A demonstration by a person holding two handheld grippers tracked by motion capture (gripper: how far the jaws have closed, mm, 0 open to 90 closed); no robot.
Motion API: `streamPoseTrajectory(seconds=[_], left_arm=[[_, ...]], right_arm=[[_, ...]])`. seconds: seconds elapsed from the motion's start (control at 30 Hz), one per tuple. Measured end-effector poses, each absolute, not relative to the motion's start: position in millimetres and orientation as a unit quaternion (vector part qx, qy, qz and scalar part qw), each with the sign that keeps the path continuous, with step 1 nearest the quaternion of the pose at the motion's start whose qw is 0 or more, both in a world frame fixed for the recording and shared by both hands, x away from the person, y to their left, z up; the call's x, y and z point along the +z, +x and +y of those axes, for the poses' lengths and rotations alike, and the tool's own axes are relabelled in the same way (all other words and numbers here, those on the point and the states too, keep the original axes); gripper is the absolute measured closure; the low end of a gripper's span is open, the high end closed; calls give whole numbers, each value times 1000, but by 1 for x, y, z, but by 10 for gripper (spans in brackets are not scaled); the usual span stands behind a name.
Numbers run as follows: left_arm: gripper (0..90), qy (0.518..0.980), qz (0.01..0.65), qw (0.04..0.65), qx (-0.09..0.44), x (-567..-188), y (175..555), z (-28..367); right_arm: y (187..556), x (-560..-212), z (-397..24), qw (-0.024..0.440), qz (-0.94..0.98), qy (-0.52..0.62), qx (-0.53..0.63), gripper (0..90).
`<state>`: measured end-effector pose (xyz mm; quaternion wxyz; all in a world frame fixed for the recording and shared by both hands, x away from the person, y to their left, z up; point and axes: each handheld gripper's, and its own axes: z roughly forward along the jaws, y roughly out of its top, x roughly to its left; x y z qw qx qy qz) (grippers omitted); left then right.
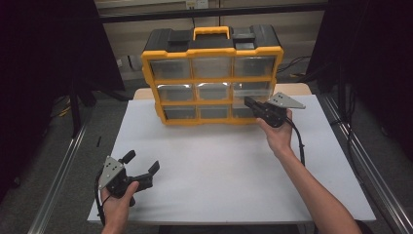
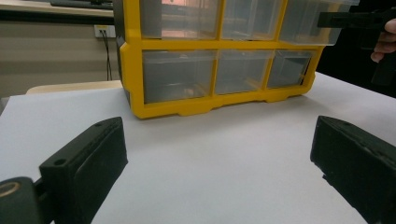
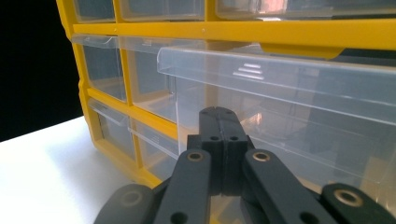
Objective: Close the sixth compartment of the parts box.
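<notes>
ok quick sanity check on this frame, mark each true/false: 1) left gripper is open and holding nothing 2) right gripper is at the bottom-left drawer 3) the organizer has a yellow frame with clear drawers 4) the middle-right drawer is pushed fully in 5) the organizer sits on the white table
1) True. The left gripper has its jaws spread apart over bare table.
2) False. The right gripper is at the middle-right drawer, jaws closed together.
3) True. The organizer is yellow with clear drawers.
4) False. That drawer sticks out past the frame.
5) True. It stands on the white table.
</notes>
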<state>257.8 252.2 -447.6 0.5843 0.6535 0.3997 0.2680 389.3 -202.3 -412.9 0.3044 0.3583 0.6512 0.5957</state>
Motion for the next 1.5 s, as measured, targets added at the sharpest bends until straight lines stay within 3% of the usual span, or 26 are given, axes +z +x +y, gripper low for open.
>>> streamPoseTrajectory(seconds=[1.5], left_arm=[[42,670,392,568,273,-449,259,252]], right_arm=[[408,-413,-201,310,630,387,598,900]])
